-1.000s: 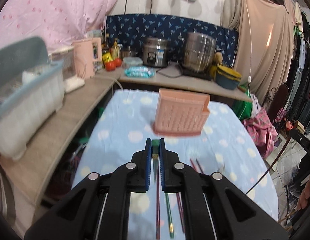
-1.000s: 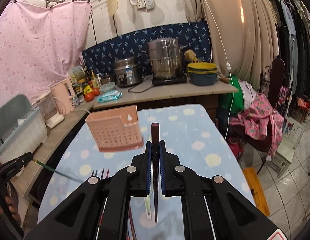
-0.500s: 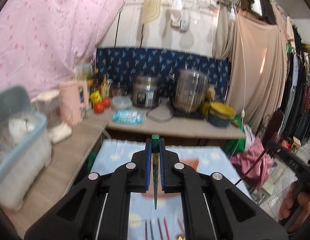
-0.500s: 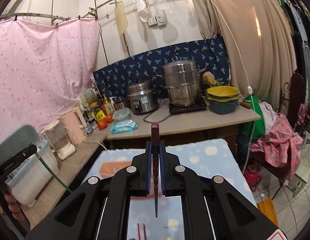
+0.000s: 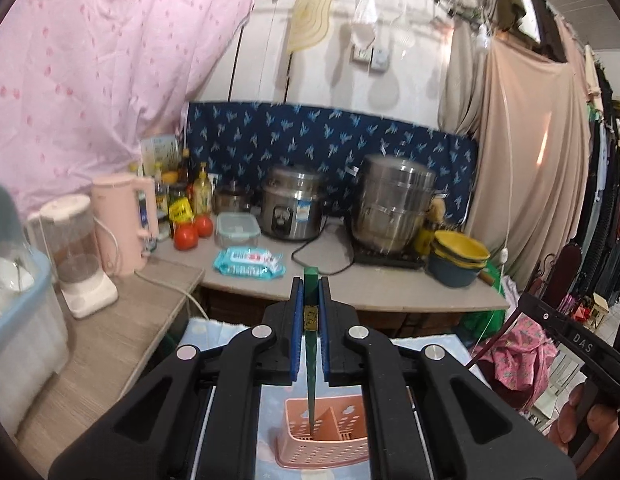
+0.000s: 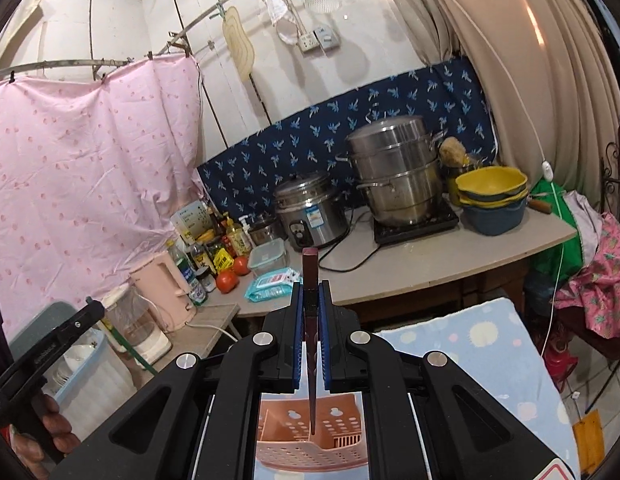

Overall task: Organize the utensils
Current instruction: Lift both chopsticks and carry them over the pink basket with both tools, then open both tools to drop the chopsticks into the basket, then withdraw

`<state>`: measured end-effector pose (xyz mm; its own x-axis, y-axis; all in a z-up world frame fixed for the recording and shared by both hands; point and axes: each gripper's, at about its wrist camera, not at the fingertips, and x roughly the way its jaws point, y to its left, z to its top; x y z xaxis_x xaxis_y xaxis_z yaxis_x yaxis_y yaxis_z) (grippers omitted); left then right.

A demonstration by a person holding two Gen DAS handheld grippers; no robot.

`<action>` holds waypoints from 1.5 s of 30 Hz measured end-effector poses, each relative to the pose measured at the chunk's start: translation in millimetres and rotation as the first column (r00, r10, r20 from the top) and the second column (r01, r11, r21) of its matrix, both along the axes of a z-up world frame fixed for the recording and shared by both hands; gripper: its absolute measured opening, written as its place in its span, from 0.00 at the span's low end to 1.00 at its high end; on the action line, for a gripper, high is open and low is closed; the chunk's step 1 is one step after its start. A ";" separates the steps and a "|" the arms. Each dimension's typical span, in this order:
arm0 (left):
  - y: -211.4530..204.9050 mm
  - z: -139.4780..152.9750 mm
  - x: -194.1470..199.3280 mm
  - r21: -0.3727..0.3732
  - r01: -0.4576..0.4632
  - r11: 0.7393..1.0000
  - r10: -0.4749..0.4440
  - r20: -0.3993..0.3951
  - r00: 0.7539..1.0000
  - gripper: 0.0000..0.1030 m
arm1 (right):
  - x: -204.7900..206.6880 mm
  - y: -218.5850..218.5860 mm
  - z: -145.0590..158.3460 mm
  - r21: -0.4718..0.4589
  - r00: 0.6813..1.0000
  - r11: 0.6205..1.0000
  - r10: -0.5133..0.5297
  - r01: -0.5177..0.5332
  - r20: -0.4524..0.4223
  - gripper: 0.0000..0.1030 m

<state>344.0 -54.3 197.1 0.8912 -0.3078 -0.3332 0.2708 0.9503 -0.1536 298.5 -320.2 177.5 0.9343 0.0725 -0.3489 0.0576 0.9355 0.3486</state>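
My left gripper [image 5: 310,292] is shut on a green chopstick [image 5: 311,360] that hangs point-down over the pink perforated utensil holder [image 5: 326,436] on the blue dotted tablecloth. My right gripper [image 6: 310,296] is shut on a dark red chopstick [image 6: 311,360], its tip hanging just above the same pink holder [image 6: 310,436]. In the right wrist view the left gripper's body [image 6: 45,344] shows at the far left with a hand under it. The right gripper's body [image 5: 566,336] shows at the right edge of the left wrist view.
A counter behind the table carries a rice cooker [image 5: 291,208], a steel steamer pot [image 5: 394,204], stacked bowls [image 5: 458,260], a wipes pack [image 5: 249,262], tomatoes, bottles and a pink kettle [image 5: 123,224]. A dish bin [image 5: 17,320] stands at left. A chair with clothes [image 6: 594,276] is at right.
Both grippers rose and moved forward with their chopsticks. The pink holder dropped from mid-frame to below the fingers, and the loose chopsticks on the cloth went out of view.
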 end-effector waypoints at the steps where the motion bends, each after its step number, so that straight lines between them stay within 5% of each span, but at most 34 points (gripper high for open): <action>1: -0.5 -7.7 5.8 0.003 0.000 1.000 0.000 -0.007 1.000 0.07 | 5.7 1.5 -7.0 -0.005 1.000 1.000 0.004 -0.004 -0.014 0.07; 12: 2.2 -64.7 42.4 0.012 -0.006 1.000 0.007 -0.114 0.993 0.07 | 39.5 8.7 -75.5 -0.042 0.989 0.999 0.000 -0.006 -0.150 0.07; 22: 2.2 -87.1 49.1 0.019 -0.013 1.000 0.016 -0.171 0.985 0.07 | 43.2 1.7 -94.8 -0.055 0.984 0.998 -0.027 0.018 -0.174 0.11; 24: 3.7 -89.3 47.8 0.013 -0.025 1.000 0.027 -0.172 0.985 0.28 | 40.6 -0.9 -96.1 -0.057 0.985 0.998 -0.042 0.033 -0.168 0.26; 25: 4.3 -89.5 46.7 0.013 -0.034 0.999 0.036 -0.168 0.985 0.36 | 37.9 -2.4 -95.7 -0.057 0.986 0.997 -0.054 0.045 -0.158 0.42; 26: 5.7 -89.2 44.3 0.015 -0.049 0.999 0.050 -0.160 0.986 0.50 | 34.5 -3.9 -94.3 -0.060 0.987 0.997 -0.066 0.057 -0.147 0.49; 27: 7.3 -88.5 41.0 0.014 -0.058 0.998 0.059 -0.146 0.987 0.53 | 31.7 -4.0 -92.7 -0.064 0.987 0.996 -0.072 0.063 -0.141 0.50; 45: 24.6 -80.5 -57.3 0.054 -0.061 0.997 0.068 -0.141 0.988 0.66 | -72.1 6.9 -92.3 -0.058 0.987 0.998 -0.040 0.031 -0.157 0.57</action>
